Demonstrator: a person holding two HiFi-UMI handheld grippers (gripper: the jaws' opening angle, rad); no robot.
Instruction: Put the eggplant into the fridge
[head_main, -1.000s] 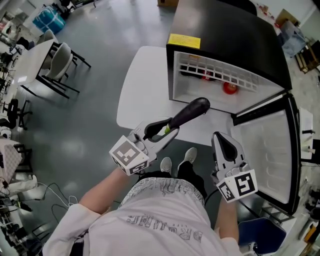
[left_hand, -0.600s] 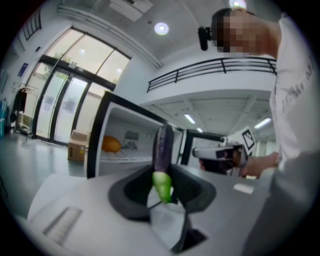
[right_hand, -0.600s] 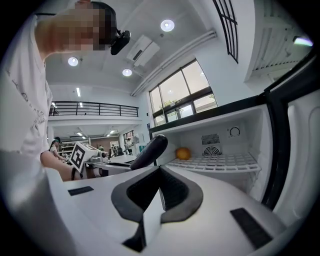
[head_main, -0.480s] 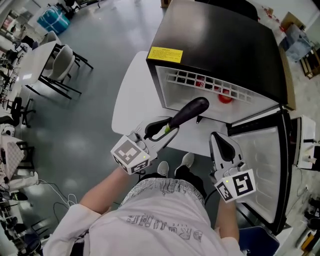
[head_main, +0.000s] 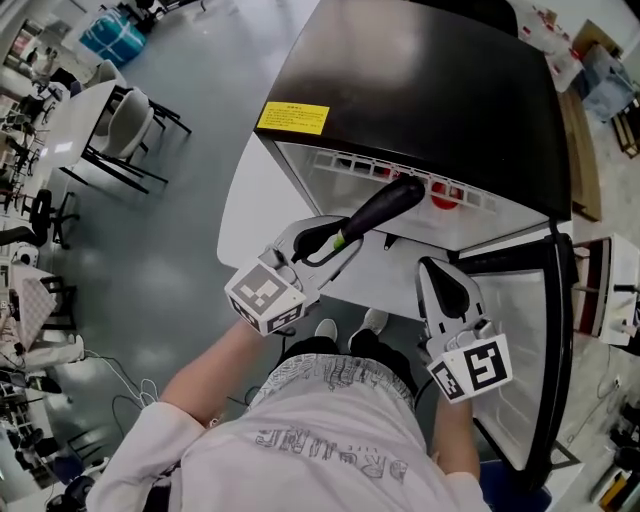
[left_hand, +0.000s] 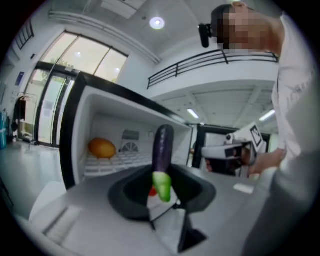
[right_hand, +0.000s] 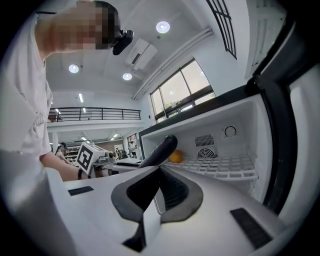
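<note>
The dark purple eggplant (head_main: 375, 212) with its green stem end sticks up and forward from my left gripper (head_main: 335, 243), which is shut on the stem end. Its tip sits at the open front of the black fridge (head_main: 430, 90). In the left gripper view the eggplant (left_hand: 162, 147) stands upright between the pads of the left gripper (left_hand: 161, 187), facing the white interior. My right gripper (head_main: 447, 290) hangs lower right by the open door, shut and empty. In the right gripper view the right gripper (right_hand: 157, 192) points into the fridge, with the eggplant (right_hand: 159, 150) at its left.
Inside the fridge a white wire shelf (head_main: 400, 170) carries a red item (head_main: 447, 195) and an orange (left_hand: 102, 148). The fridge door (head_main: 525, 330) stands open at the right. The fridge sits on a white table (head_main: 260, 190). Chairs and a second table (head_main: 90, 120) stand far left.
Both grippers have moved closer to the fridge. The eggplant's tip has gone from in front of the table edge to the fridge's opening. The grip has not changed.
</note>
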